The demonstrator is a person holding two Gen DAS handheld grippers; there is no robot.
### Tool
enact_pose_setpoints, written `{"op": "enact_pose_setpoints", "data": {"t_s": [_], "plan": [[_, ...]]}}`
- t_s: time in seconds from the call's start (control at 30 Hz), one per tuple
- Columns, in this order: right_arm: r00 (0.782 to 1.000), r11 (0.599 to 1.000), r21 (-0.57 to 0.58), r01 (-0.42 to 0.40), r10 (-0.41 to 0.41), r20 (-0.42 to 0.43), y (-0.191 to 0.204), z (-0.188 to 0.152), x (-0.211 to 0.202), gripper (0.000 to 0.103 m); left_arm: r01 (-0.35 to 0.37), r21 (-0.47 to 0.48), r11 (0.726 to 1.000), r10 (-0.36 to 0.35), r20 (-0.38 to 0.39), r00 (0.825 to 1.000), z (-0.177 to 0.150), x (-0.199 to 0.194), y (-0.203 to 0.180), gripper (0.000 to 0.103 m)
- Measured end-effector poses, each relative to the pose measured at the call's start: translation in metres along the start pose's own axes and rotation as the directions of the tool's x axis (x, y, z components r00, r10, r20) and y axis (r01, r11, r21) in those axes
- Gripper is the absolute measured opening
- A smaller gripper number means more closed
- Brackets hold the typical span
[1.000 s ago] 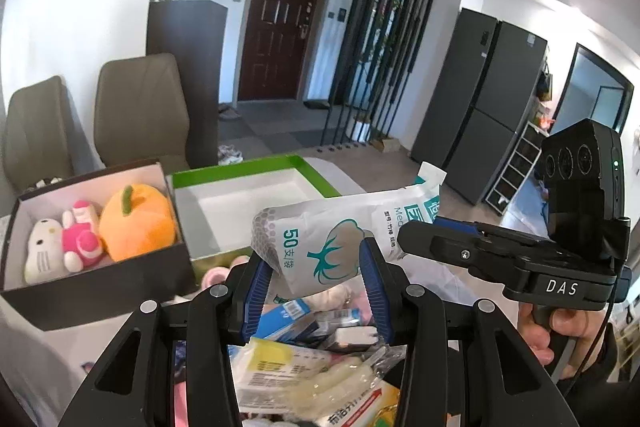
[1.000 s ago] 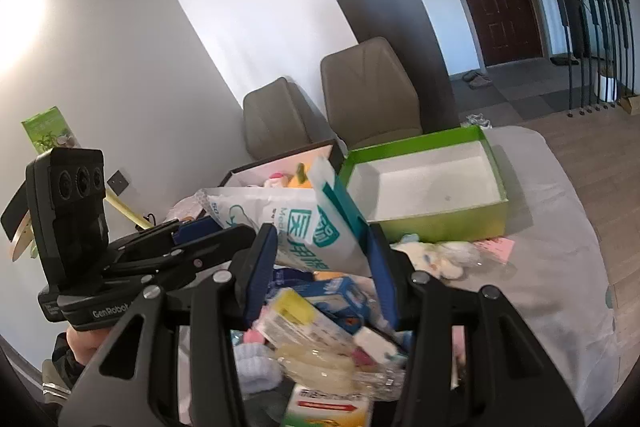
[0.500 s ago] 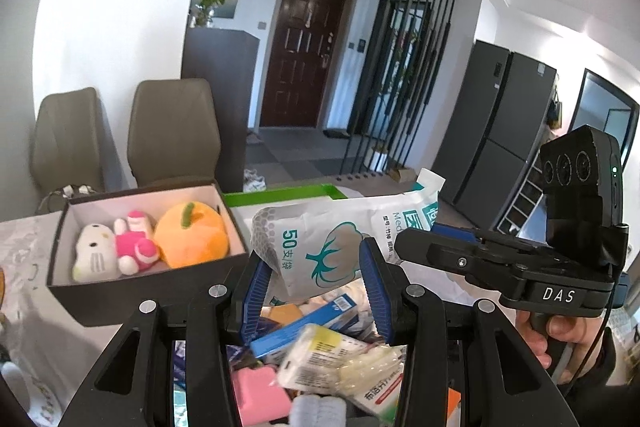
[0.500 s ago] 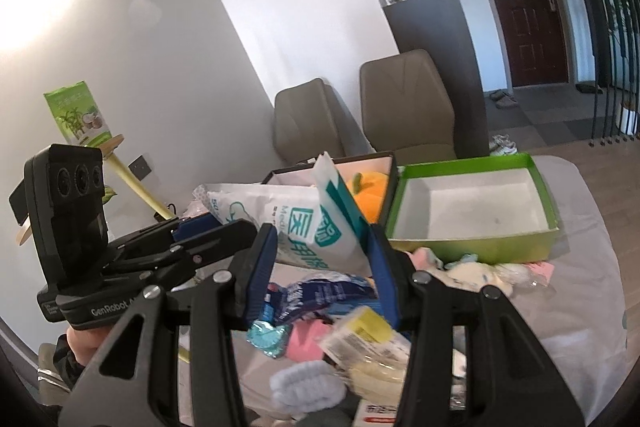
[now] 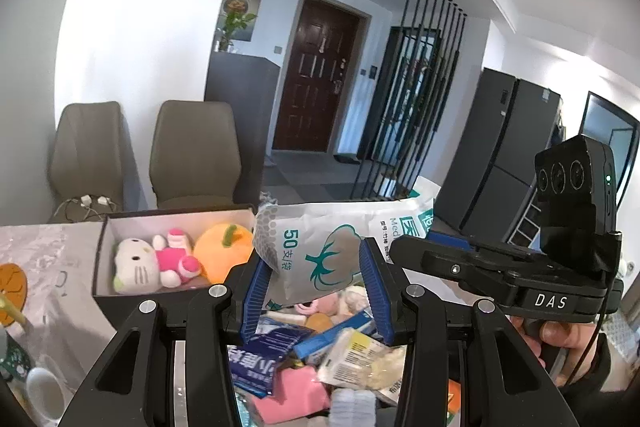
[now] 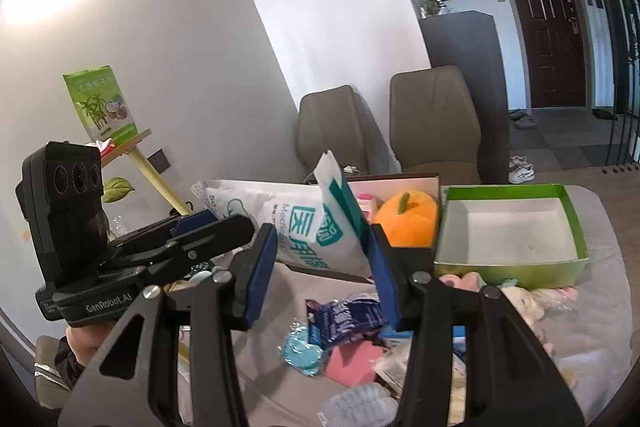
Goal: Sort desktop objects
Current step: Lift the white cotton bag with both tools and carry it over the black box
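A white plastic bag of cotton swabs (image 5: 320, 239) with teal print hangs in the air between both grippers. My left gripper (image 5: 314, 267) is shut on one end of it; my right gripper (image 6: 322, 239) is shut on the other end of the bag (image 6: 280, 211). Each view shows the other gripper alongside: the right gripper (image 5: 420, 251) and the left gripper (image 6: 232, 227). Beyond the bag stands a black box (image 5: 100, 267) holding plush toys, among them an orange plush (image 6: 408, 219). A green box (image 6: 512, 263) with a white, bare inside sits to the right of it.
Under the grippers lies a heap of small packets (image 5: 312, 355) on the grey-covered table (image 6: 600, 327): blue wrappers, a pink block, plush bits. A white mug (image 5: 40, 387) and an orange coaster (image 5: 12, 283) lie at the left. Two chairs (image 5: 192, 151) stand behind the table.
Both grippers have carried the bag upward and to the left. The black box has come toward the middle of the left wrist view, and the green box has left that view.
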State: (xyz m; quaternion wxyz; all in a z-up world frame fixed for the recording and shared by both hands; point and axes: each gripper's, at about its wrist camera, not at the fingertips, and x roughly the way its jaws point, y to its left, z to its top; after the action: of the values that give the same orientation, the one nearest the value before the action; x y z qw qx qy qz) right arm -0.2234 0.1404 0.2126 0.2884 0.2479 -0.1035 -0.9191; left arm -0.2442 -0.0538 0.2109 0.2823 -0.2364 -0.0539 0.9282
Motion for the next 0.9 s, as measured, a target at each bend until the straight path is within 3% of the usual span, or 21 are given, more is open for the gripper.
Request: {"op": "enact_pose_setpoints", "data": {"t_s": [0.4,0.9], "plan": [[1.0,0.999,-0.044,-0.02,0.019,-0.016,0.028,0.021,0.041,0.047,-0.032,-0.053,0.998,0.034,0.037,0.999,0.012,-0.009,0.047,0.045],[0.998,0.997,-0.07,-0.041,0.037,-0.059,0.033,0.045,0.1,0.047,-0.049,-0.123,0.991,0.055,0.049,0.997,0.024,0.011,0.098,0.045]]}}
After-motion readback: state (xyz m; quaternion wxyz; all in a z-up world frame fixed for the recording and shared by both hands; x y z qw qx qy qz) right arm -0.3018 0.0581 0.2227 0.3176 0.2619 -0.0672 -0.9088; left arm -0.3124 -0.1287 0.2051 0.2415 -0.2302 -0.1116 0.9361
